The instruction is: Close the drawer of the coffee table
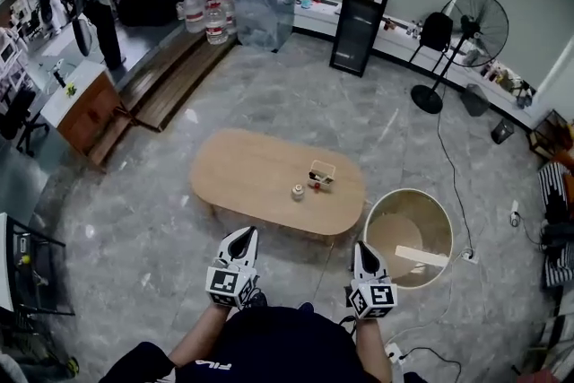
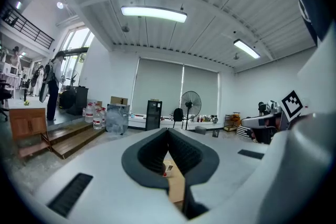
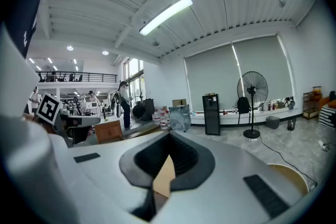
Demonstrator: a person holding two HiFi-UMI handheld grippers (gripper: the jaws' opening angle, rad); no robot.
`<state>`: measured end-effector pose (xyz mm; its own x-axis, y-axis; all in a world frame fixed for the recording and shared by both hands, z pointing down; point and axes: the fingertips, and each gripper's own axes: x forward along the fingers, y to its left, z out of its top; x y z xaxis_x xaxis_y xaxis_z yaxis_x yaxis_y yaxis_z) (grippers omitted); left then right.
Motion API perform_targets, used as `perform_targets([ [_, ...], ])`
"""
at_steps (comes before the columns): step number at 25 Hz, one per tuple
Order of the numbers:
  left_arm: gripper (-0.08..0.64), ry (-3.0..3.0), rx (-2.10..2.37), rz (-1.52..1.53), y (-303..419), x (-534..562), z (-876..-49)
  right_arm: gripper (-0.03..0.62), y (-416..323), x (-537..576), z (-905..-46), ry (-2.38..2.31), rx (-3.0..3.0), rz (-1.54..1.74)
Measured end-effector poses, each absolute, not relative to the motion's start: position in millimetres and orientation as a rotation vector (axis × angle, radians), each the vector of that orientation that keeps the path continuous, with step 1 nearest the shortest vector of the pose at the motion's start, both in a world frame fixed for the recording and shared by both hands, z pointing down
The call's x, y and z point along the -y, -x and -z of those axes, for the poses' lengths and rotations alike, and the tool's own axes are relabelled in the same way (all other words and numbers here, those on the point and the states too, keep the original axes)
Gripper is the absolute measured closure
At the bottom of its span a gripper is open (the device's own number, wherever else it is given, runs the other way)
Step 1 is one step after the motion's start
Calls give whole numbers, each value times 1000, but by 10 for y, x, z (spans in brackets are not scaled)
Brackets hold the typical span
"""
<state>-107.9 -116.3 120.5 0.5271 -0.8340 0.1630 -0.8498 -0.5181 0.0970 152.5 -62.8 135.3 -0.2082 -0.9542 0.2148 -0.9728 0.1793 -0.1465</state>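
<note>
The oval wooden coffee table (image 1: pixel 260 170) stands in the middle of the room, seen from above in the head view. A small open box (image 1: pixel 322 174) and a little jar (image 1: pixel 297 192) sit on its top near the right end. I cannot make out a drawer along its near edge. My left gripper (image 1: pixel 245 234) and right gripper (image 1: pixel 360 247) hover side by side just short of that edge, both shut and holding nothing. In the left gripper view the jaws (image 2: pixel 168 130) meet at their tips, with the table (image 2: pixel 176 182) showing below them. The right gripper (image 3: pixel 169 134) looks the same over the table (image 3: pixel 165 180).
A round tan tub (image 1: pixel 409 234) stands on the floor right of the table. Behind are a black cabinet (image 1: pixel 359 11), a standing fan (image 1: pixel 466 31), water bottles (image 1: pixel 208 15) and wooden steps (image 1: pixel 170 76). A person (image 1: pixel 90 0) stands far left. Cables run across the floor at right.
</note>
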Motion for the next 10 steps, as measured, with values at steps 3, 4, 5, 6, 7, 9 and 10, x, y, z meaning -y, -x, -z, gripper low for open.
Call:
perform_targets([
  [3, 534, -2616, 1481, -129, 1095, 1225, -1156, 566, -1541, 728, -1329, -1917, 2377, -345],
  [4, 534, -2621, 1494, -123, 1102, 1266, -1114, 566, -1543, 779, -1296, -1914, 2383, -330],
  [5, 534, -2621, 1502, -122, 1104, 1290, -1085, 566, -1549, 809, -1267, -1911, 2383, -324],
  [6, 534, -2615, 1506, -127, 1098, 1294, -1079, 566, -1565, 818, -1251, -1908, 2380, -327],
  [7, 534, -2605, 1508, -134, 1083, 1287, -1096, 566, -1591, 817, -1251, -1904, 2376, -332],
  [9, 534, -2582, 1511, -146, 1040, 1271, -1159, 566, -1663, 828, -1279, -1893, 2370, -339],
  [10, 534, -2571, 1512, -151, 1016, 1265, -1193, 566, -1701, 840, -1298, -1887, 2368, -341],
])
